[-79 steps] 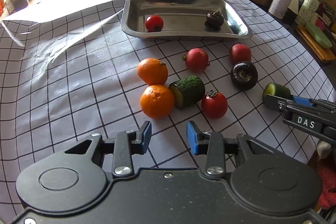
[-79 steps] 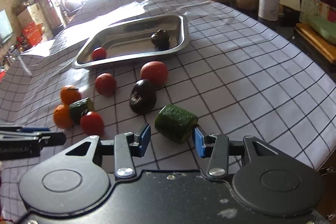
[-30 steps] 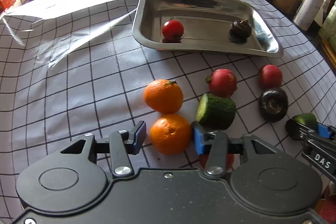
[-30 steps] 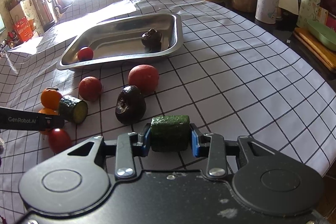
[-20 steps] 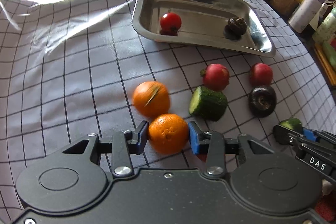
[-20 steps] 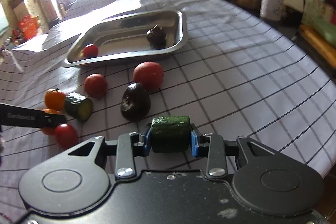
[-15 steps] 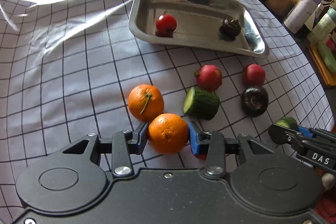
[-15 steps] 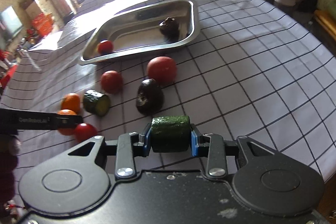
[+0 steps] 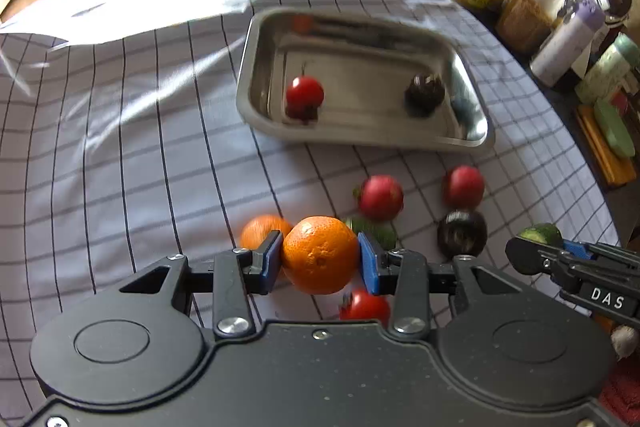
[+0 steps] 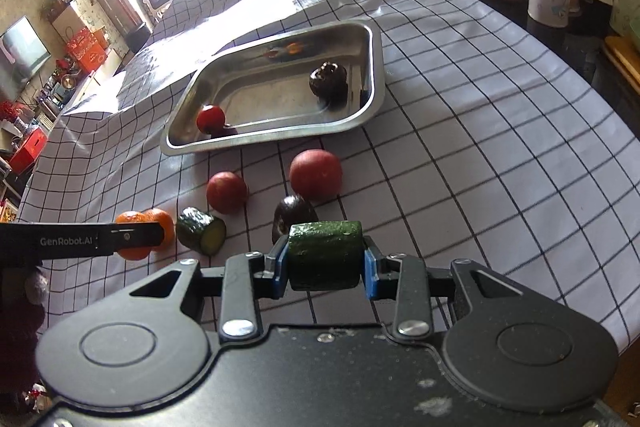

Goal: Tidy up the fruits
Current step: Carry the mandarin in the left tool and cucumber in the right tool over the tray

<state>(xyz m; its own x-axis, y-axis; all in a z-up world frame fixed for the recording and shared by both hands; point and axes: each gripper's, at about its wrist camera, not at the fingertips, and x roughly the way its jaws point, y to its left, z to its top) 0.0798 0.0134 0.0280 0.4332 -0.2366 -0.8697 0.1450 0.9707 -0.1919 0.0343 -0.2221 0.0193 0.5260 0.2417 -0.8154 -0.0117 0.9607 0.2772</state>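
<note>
Item, left gripper (image 9: 320, 259): clenched on one orange (image 9: 320, 254), the blue pads (image 9: 272, 259) pressing its two sides; fruit sits at lower centre of the left wrist view, clear of the cloth as far as I can judge.

Item, right gripper (image 10: 325, 263): clamped on a cucumber piece (image 10: 325, 254), lower centre of the right wrist view. Its long axis runs crosswise, from pad to pad, so the cut ends meet my pads and the rind faces up.

Item, steel tray (image 10: 372, 67): upper centre of both views, straight ahead of both sets of fingers. It holds a cherry tomato (image 10: 211, 119) at its left end and a dark fruit (image 10: 328, 78) at its right end; the middle floor is bare.

Item, deciding relation: the tray lies above my held fruit in each frame, past the loose pieces. In the right view its near rim sits a little left of my fingers; in the left view, a little right. Which hand is nearer I cannot tell, fisheye bending both.

Item, loose on the checked tablecloth (image 10: 480, 167), between fingers and tray: second orange (image 9: 260, 229), second cucumber piece (image 10: 201, 235), two red fruits (image 10: 316, 175), a dark fruit (image 10: 294, 213), a tomato (image 9: 365, 305) under my left pads.
</note>
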